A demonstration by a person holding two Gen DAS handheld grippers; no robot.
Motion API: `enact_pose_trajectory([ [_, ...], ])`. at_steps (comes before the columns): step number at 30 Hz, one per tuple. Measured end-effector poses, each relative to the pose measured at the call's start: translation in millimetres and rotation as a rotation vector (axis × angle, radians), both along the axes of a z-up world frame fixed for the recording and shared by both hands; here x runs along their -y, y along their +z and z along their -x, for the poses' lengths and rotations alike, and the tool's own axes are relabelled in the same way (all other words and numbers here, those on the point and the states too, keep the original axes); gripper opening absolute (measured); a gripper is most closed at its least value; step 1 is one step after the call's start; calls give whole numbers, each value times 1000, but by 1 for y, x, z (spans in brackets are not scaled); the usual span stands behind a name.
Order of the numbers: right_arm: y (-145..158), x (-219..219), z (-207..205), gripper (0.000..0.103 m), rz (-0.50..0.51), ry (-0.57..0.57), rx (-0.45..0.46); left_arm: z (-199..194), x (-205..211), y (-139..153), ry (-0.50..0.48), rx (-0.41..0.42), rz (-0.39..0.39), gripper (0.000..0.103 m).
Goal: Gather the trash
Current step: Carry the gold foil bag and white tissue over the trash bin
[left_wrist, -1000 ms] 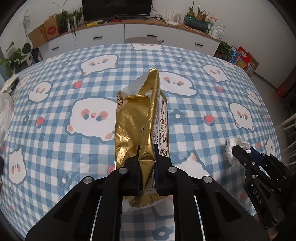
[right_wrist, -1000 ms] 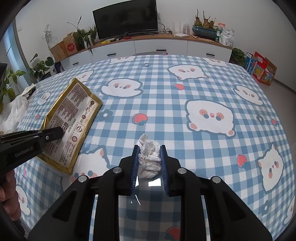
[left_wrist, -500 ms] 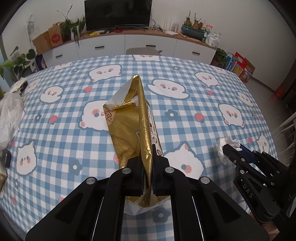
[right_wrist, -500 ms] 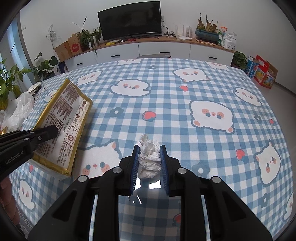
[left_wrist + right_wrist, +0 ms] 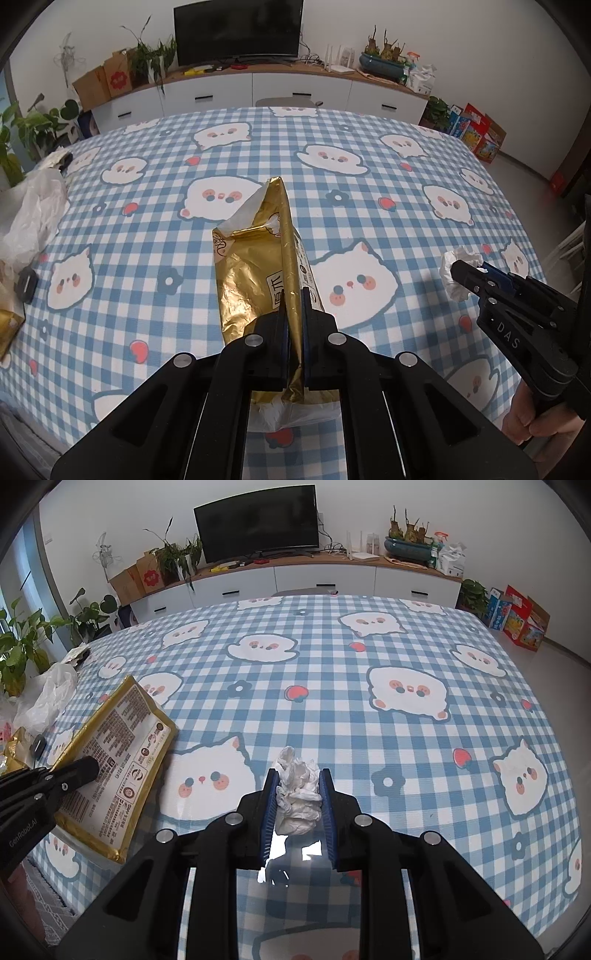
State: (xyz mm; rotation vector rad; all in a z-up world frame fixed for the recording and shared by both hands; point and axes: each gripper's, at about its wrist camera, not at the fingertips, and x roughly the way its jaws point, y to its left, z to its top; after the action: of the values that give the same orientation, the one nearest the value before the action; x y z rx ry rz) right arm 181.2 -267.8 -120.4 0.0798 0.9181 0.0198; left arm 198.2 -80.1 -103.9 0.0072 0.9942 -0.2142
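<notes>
Left wrist view: checked blue-and-white tablecloth w/ cartoon cats and ghosts covers the whole table, running back to a white sideboard w/ a dark TV on top. Potted plants stand along the left side, coloured boxes on the floor at far right. A crumpled clear plastic bag lies at the table's left edge.

Next down in size, the gold snack bag: the left gripper has its two fingers pressed together on the bag's upright seam, so the bag stands edge-on in front of the camera, open white-lined mouth facing away, its near end bulging under the fingers. In the right wrist view the same bag shows its printed back panel (small text, round logos), w/ the left gripper on its near side; whether the bag's lower edge touches the cloth I can't tell.

Right gripper is clamped on a crumpled white tissue, blue pads squeezing it from both sides, above the cloth near a cat print. From the left wrist view, the tissue pokes out past the right gripper at the right edge, well apart from the gold bag. Smallest bit: a black round object by the plastic bag.
</notes>
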Motion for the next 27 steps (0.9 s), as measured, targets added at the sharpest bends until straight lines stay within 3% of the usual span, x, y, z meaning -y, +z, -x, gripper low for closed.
enact_pose_trajectory([
  [12,12,7,37,21,-29,-6,6,52,-4,11,-7,34,-2,4],
  [27,22,-11,94,21,7,21,23,106,-12,14,-10,38,2,4],
])
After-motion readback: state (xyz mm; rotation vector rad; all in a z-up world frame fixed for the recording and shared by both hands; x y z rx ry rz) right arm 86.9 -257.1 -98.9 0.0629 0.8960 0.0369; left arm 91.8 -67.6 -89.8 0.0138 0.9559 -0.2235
